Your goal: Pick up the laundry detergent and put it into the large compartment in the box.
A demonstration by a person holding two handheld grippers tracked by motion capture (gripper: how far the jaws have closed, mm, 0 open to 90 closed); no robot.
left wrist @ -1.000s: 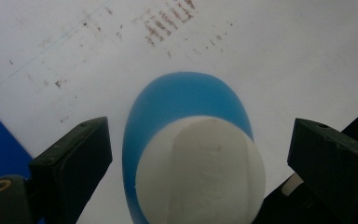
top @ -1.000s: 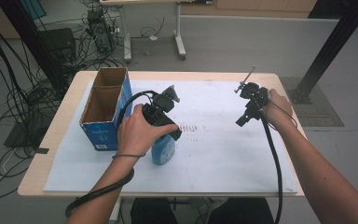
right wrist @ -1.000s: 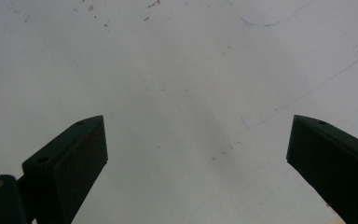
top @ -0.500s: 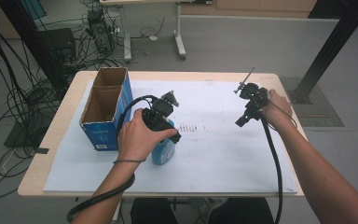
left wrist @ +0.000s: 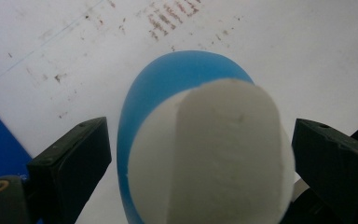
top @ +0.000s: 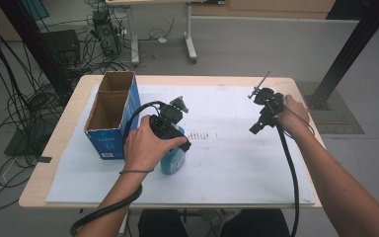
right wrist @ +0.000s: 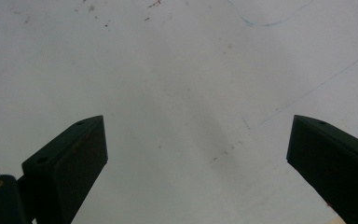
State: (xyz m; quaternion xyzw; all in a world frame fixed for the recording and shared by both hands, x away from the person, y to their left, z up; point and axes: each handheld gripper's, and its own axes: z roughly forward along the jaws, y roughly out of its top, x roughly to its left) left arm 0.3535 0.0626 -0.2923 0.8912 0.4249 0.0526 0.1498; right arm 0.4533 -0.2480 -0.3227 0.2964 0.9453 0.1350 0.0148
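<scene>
Left of centre in the high view, the left hand-held gripper hangs over a blue bottle with a white cap, jaws wide, not touching it. The right hand-held gripper, centre right, gapes empty over the white sheet on the worktop.

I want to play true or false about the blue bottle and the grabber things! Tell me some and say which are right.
1. The blue bottle stands on the white paper sheet. True.
2. The left gripper is clamped tight on the bottle. False: its jaws stand open on either side of the white cap, with gaps showing.
3. The right gripper holds nothing. True.
4. The bottle is inside the cardboard box. False: it stands beside the box, on the sheet.
5. The right gripper's jaws are shut. False: they are wide apart above the sheet.
</scene>
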